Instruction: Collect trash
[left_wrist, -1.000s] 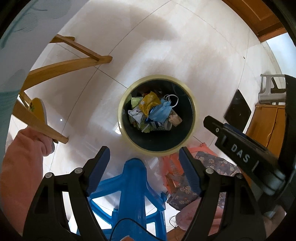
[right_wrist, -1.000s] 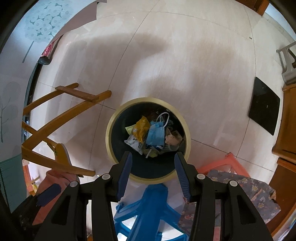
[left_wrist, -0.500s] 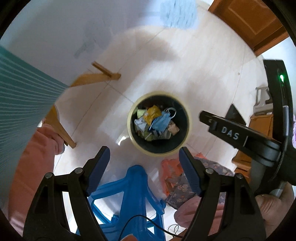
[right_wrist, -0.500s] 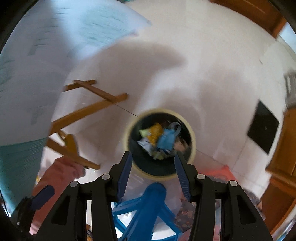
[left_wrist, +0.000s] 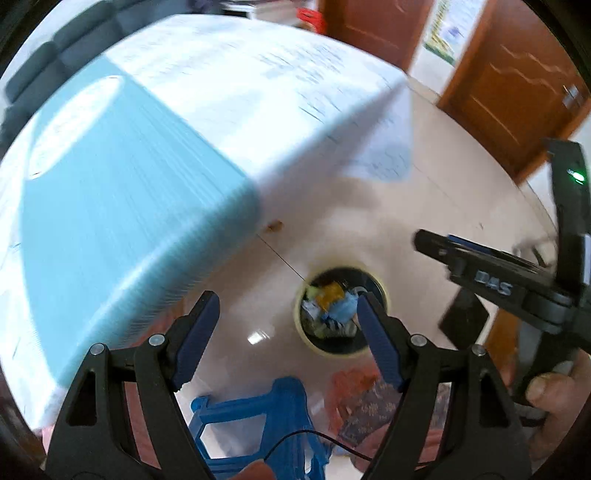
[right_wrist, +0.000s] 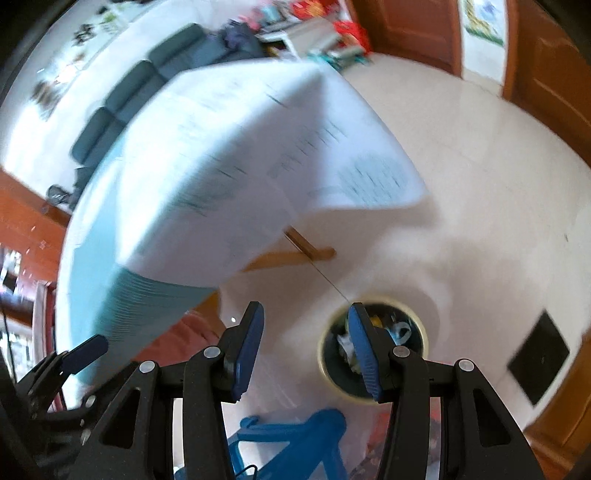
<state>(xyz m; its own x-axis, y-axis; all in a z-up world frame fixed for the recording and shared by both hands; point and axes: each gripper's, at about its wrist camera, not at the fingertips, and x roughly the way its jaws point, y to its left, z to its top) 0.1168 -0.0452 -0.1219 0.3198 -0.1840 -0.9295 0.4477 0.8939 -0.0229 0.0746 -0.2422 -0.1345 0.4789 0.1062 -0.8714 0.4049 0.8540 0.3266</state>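
We held both claws spread and empty above the floor: the left claw (left_wrist: 284, 325) and the right claw (right_wrist: 303, 343). The trash bin (left_wrist: 380, 291), filled with crumpled wrappers (left_wrist: 328, 301), stood on the pale floor (right_wrist: 461, 177) beside the cloth-covered bench (left_wrist: 129, 184).

A blue stool (left_wrist: 255, 413) stands beside a cloth-covered table (left_wrist: 155, 155)

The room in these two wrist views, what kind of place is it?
Probably a home living room: a dark sofa by the wall, a cloth-covered table, wooden doors, and a trash bin on tiled floor.
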